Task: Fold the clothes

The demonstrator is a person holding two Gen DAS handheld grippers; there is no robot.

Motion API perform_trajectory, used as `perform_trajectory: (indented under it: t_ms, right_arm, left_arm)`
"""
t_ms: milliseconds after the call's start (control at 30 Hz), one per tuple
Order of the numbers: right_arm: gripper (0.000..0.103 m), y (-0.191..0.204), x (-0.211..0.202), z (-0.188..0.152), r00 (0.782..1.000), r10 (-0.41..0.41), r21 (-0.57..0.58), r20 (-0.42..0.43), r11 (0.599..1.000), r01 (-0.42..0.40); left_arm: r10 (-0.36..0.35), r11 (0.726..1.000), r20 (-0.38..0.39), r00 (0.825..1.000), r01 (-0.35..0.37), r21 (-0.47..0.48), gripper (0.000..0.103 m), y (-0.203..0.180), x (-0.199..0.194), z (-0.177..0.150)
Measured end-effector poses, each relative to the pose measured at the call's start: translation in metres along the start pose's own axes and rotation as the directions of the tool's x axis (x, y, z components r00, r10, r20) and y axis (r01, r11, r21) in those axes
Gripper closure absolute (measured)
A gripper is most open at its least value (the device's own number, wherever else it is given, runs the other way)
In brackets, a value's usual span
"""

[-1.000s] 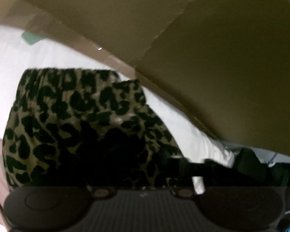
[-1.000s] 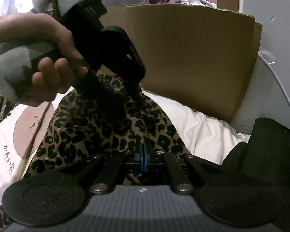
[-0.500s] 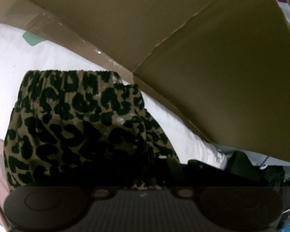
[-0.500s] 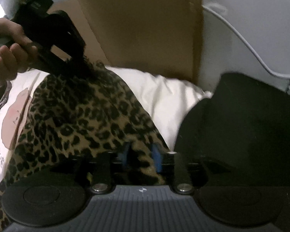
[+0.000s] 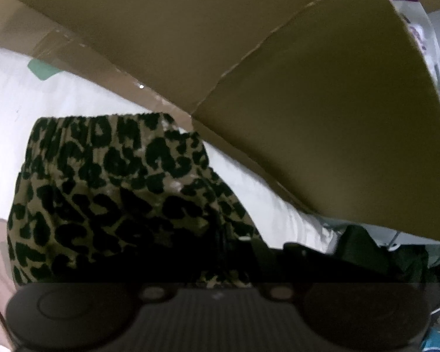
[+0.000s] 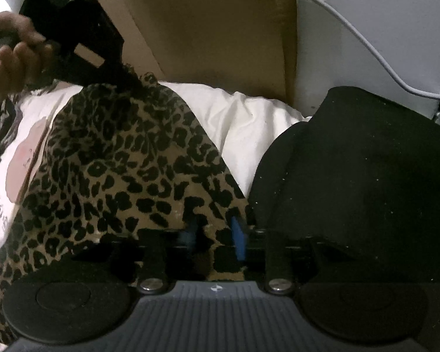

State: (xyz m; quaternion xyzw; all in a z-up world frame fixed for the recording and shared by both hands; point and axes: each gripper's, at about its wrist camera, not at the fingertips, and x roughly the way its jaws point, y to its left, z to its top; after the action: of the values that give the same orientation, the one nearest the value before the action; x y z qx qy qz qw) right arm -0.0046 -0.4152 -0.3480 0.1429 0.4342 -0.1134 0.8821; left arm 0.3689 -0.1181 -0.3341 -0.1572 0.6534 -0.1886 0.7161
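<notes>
A leopard-print garment (image 5: 117,176) lies on white bedding (image 6: 249,123), its gathered waistband at the far edge in the left wrist view. In the right wrist view the same leopard-print garment (image 6: 117,170) rises to a peak at the left gripper (image 6: 129,77), which a hand (image 6: 11,55) holds and which is pinched shut on the cloth. In the left wrist view its own fingers are lost in shadow. The right gripper (image 6: 214,233) is open at the garment's near edge. Its blue pads (image 6: 239,234) stand apart, with cloth lying between them.
A brown cardboard box (image 5: 278,88) leans close over the bedding at the back. To the right lies a black garment (image 6: 352,176). A white cable (image 6: 366,47) runs down the wall. A white printed shirt (image 6: 8,161) lies at the left.
The right gripper's blue pads were together on the cloth a second ago and now stand apart. That gripper has swung right, bringing the black garment into view. The left gripper still holds the garment up.
</notes>
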Motion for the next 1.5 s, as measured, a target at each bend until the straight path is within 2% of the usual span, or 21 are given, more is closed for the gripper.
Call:
perform_trajectory:
  t_ms: [167, 633, 967, 1267, 1333, 1367, 1400, 1467, 1500]
  right_arm:
    - [0.103, 0.003, -0.002, -0.002, 1.000, -0.015, -0.028, 0.006, 0.999, 0.015]
    - [0.103, 0.003, -0.024, -0.011, 0.996, -0.092, 0.008, 0.021, 0.996, 0.091]
    - [0.103, 0.013, -0.029, -0.013, 0.988, -0.151, -0.006, 0.029, 0.988, 0.151]
    - [0.103, 0.010, -0.022, -0.013, 0.987, -0.157, 0.034, 0.035, 0.987, 0.156]
    - [0.103, 0.008, -0.023, -0.015, 0.987, -0.158, 0.060, 0.039, 0.986, 0.155]
    - [0.102, 0.007, -0.025, -0.016, 0.987, -0.155, 0.080, 0.046, 0.985, 0.151]
    - [0.101, 0.005, -0.027, -0.016, 0.987, -0.152, 0.100, 0.053, 0.984, 0.146]
    - [0.098, 0.002, -0.035, -0.019, 0.986, -0.147, 0.140, 0.075, 0.981, 0.135]
    - [0.092, 0.000, -0.041, -0.021, 0.985, -0.145, 0.159, 0.092, 0.979, 0.129]
  left_arm:
    - [-0.016, 1.000, 0.007, 1.000, 0.016, -0.002, 0.102, -0.007, -0.002, 0.000]
    - [-0.065, 0.998, -0.005, 0.998, 0.065, -0.024, 0.103, -0.021, 0.013, 0.003]
    - [-0.063, 0.996, 0.002, 0.998, 0.063, -0.058, 0.103, -0.010, 0.037, 0.003]
    - [-0.054, 0.998, 0.011, 0.998, 0.055, -0.039, 0.102, -0.012, 0.054, 0.002]
    - [-0.033, 0.999, 0.019, 0.999, 0.033, 0.006, 0.099, -0.020, 0.056, -0.002]
    - [-0.036, 0.999, 0.022, 0.999, 0.035, 0.032, 0.090, -0.024, 0.054, -0.004]
    - [-0.042, 0.997, 0.023, 0.999, 0.041, 0.060, 0.076, -0.028, 0.051, -0.007]
    - [-0.038, 0.989, 0.044, 0.998, 0.031, 0.145, 0.060, -0.038, 0.040, -0.014]
    - [-0.035, 0.982, 0.056, 0.998, 0.023, 0.189, 0.057, -0.044, 0.034, -0.017]
